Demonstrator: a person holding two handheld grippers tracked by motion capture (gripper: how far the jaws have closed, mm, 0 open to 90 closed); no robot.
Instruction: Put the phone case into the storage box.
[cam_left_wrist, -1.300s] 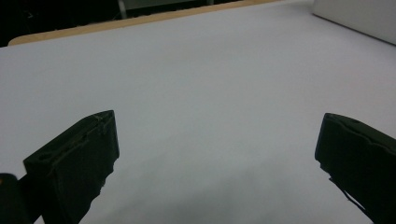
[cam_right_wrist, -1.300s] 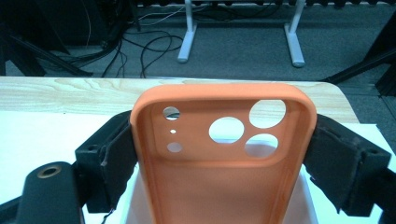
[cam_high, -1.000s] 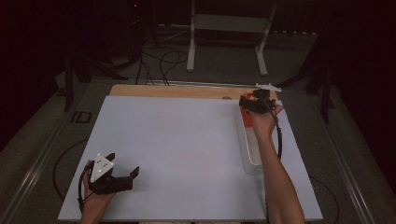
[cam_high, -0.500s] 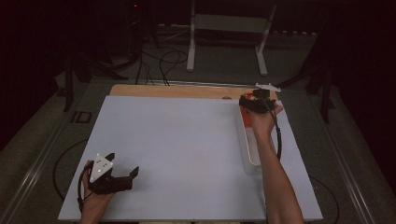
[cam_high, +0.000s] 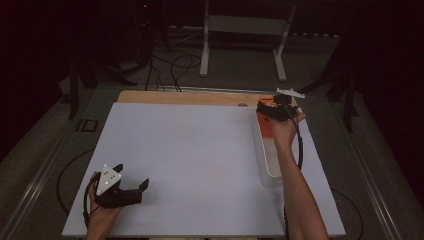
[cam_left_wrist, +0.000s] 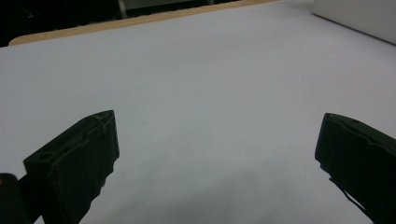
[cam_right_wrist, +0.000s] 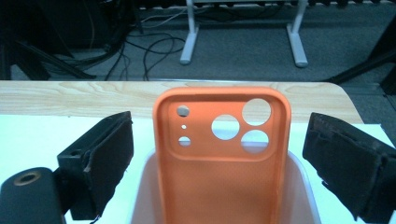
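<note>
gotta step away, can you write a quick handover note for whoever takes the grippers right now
Right gripper: jaws wide, just been opening; the orange phone case stands between them with gaps on both sides, so not gripped.
Left gripper: open, nothing between its jaws, resting low at the near left of the white table sheet.
Phone case: propped upright at the far end of the clear tray, camera cutouts up.
Done: the case looks placed in the tray and let go.
Left: probably back the right gripper away without tipping the case.
</note>
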